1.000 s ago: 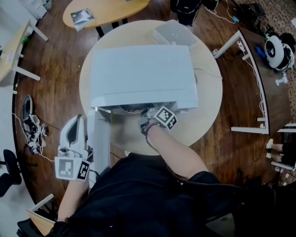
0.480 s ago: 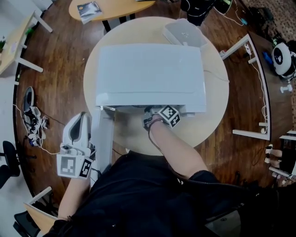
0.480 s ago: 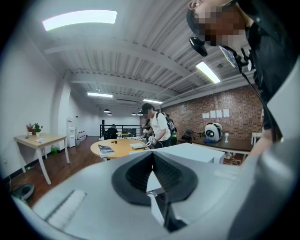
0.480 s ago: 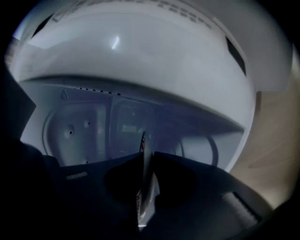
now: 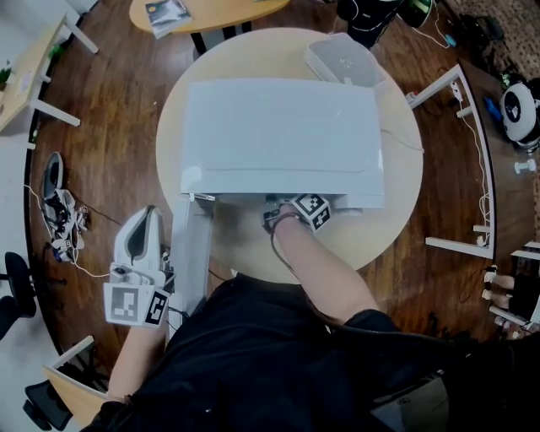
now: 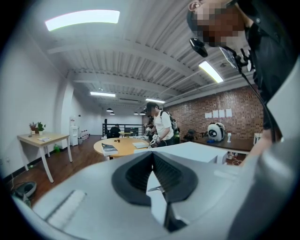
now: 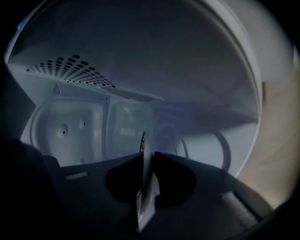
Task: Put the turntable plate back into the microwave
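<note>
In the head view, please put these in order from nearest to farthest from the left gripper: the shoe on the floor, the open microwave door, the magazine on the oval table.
1. Microwave door: right beside the left gripper, on its right.
2. Shoe: farther out, on its left.
3. Magazine: farthest, at the view's top edge.

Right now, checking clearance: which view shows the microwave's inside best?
Right gripper view: the right tool, clamped on the turntable plate's edge, looks into the cavity. Head view shows only the microwave's top and open door; left gripper view, only its outside.
</note>
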Available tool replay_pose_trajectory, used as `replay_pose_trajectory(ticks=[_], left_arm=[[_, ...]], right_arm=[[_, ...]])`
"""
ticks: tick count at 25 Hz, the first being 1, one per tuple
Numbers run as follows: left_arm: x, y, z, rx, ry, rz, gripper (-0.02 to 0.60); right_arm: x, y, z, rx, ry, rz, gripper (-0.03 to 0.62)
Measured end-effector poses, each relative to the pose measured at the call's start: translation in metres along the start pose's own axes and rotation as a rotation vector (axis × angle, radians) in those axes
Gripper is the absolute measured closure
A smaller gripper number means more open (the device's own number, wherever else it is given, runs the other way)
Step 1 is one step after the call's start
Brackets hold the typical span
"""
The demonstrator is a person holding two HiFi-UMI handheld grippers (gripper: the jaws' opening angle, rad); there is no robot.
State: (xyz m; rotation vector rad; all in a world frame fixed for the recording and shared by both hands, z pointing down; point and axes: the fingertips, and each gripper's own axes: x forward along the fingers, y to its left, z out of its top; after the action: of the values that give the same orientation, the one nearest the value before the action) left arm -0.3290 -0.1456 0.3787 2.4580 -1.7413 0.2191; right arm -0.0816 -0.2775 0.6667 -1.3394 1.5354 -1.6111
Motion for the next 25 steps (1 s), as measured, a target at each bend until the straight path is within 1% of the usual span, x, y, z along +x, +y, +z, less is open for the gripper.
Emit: replay_pose_trajectory(ticks=[22, 25], left_arm=[[-0.01, 0.007, 0.003, 0.013, -0.011, 0.039, 0.578], [-0.01, 0.004, 0.005, 0.006, -0.029, 0.028, 0.577]], right_arm=[[0.022, 0.003, 0.003, -0.022, -0.063, -0.017, 0.565], [0.024, 0.0, 0.005, -0.03, -0.061, -0.029, 0.565]])
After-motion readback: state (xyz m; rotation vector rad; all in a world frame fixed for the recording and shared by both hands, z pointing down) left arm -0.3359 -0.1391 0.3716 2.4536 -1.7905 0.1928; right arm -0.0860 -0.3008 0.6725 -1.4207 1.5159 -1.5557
